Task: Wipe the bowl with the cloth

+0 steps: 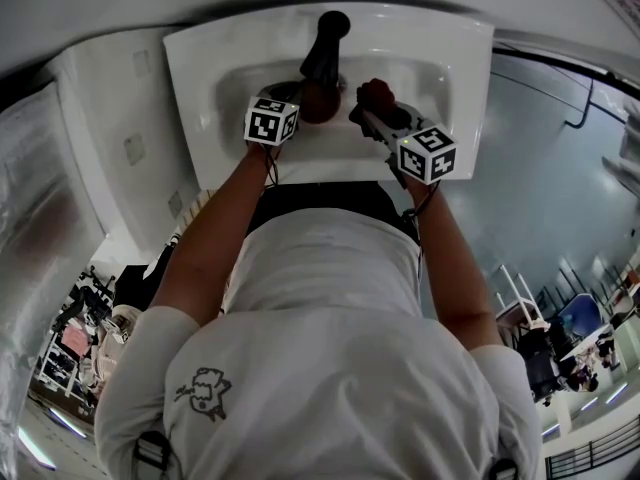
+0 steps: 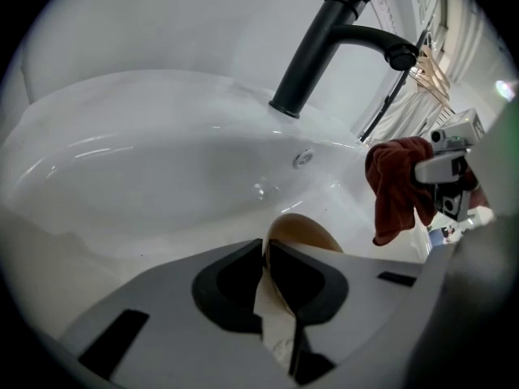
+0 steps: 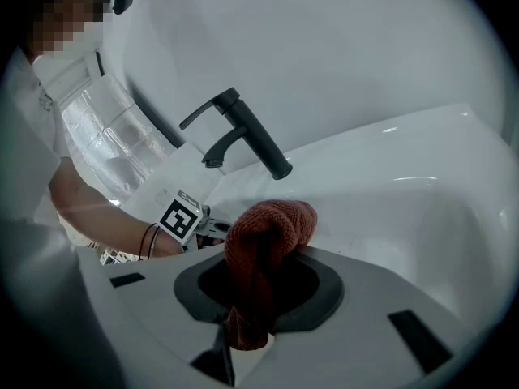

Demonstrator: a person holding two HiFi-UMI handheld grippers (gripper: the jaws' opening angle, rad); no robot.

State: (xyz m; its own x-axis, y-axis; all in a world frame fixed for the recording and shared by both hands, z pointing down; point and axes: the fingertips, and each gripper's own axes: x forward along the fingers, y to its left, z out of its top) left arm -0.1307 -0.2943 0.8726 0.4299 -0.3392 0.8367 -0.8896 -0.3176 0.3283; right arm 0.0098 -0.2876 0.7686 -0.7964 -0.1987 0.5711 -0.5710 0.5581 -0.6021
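A tan bowl point(image 2: 304, 232) hangs tilted over the white sink basin point(image 2: 154, 168), and my left gripper point(image 2: 265, 254) is shut on its rim. The head view shows the same bowl point(image 1: 318, 101) under the black faucet point(image 1: 325, 43), just ahead of the left gripper point(image 1: 300, 106). My right gripper point(image 3: 253, 298) is shut on a rust-red knitted cloth point(image 3: 268, 233), which bunches up above the jaws. In the left gripper view that cloth point(image 2: 397, 186) dangles from the right gripper point(image 2: 442, 168), to the right of the bowl and apart from it. In the head view the cloth point(image 1: 376, 93) is beside the bowl.
The black faucet point(image 2: 324, 43) rises from the sink's back rim with its spout over the basin. An overflow hole point(image 2: 302, 158) sits in the basin wall. The sink point(image 1: 200, 78) stands against a white wall, with a tiled surface to its left.
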